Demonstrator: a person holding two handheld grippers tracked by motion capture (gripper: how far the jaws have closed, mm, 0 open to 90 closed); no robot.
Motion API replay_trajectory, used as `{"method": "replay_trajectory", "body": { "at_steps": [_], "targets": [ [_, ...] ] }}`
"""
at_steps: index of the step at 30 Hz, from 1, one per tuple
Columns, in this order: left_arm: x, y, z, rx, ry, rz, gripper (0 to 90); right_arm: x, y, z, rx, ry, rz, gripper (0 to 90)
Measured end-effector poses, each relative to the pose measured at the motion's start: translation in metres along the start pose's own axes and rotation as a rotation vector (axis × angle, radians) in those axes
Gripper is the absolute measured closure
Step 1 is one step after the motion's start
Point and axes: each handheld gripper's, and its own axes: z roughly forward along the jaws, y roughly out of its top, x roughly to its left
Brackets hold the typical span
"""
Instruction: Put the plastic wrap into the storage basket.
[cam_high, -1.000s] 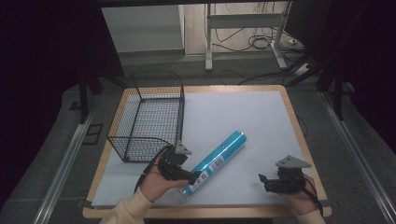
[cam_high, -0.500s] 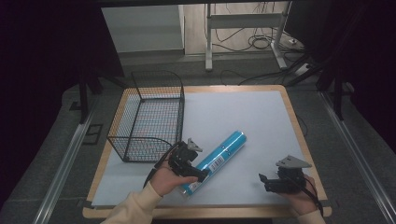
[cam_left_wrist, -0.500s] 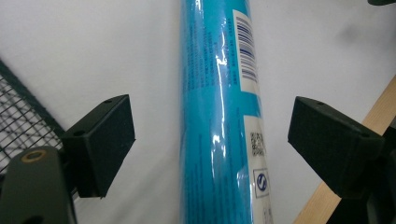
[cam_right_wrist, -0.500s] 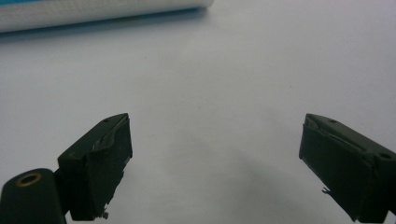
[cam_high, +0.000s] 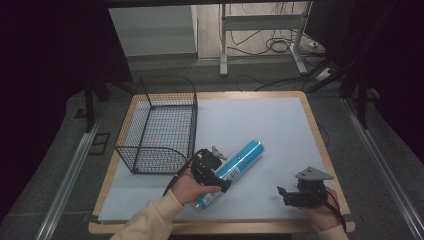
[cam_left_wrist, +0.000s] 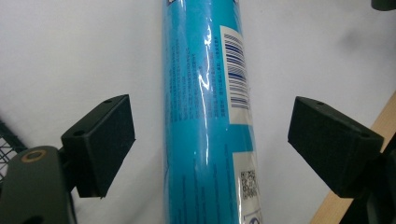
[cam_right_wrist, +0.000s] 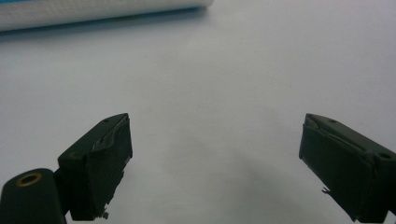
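Table (cam_high: 310, 115): wooden-edged top covered by a pale sheet; seen from above, the person's forearms enter at the near edge.
Basket (cam_high: 160, 125): black wire, open-topped, standing on the left half of the table, far-left of the tube and close to the left gripper.
Tube (cam_high: 231, 172): long blue cylinder with printed label and barcode, lying flat on the sheet near the table's middle, its axis running from near-left to far-right; the near end lies under the left gripper.
Left gripper (cam_left_wrist: 210, 140): held over the near part of the tube; jaws set wide apart, one on each side of the tube, neither pad touching it.
Right gripper (cam_right_wrist: 215, 158): held low over bare sheet at the near right of the table, well apart from the tube; jaws spread wide with nothing between them; the tube's edge crosses the far top of its own view.
Left hand (cam_high: 192, 187): wrapped around the left gripper's body, cream sleeve behind it.
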Motion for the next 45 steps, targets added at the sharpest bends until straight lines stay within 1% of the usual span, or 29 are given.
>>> {"method": "replay_trajectory", "body": {
  "at_steps": [8, 11, 13, 24, 32, 37, 40, 44, 45],
  "targets": [
    [-0.002, 0.011, 0.012, 0.025, -0.005, 0.001, 14.4, 0.001, 0.0, 0.0, 0.001, 0.0, 0.0, 9.8],
    [-0.002, 0.015, 0.019, 0.048, -0.011, 0.004, 14.6, 0.0, 0.0, 0.0, 0.004, 0.0, 0.001, 9.8],
    [-0.002, 0.017, 0.022, 0.055, -0.012, 0.005, 14.7, 0.0, 0.0, 0.0, 0.004, 0.0, 0.002, 9.8],
    [-0.001, 0.024, 0.035, 0.097, -0.011, 0.003, 14.6, 0.001, 0.0, 0.0, 0.005, 0.002, 0.0, 9.8],
    [-0.003, 0.032, 0.043, 0.126, 0.004, 0.01, 15.6, 0.001, 0.0, 0.001, 0.004, 0.003, 0.002, 9.8],
    [-0.003, 0.035, 0.051, 0.156, -0.001, 0.001, 16.4, 0.001, 0.0, 0.0, 0.004, 0.004, 0.003, 9.9],
    [-0.003, 0.036, 0.057, 0.183, 0.001, 0.002, 17.8, 0.0, 0.0, 0.001, 0.004, 0.004, 0.003, 9.9],
    [0.0, 0.038, 0.064, 0.208, -0.002, -0.011, 21.0, 0.001, 0.0, 0.001, 0.006, 0.004, -0.002, 9.9],
    [0.0, 0.039, 0.066, 0.214, 0.001, -0.009, 22.4, 0.001, 0.0, 0.001, 0.005, 0.002, -0.003, 9.9]
  ]
}}
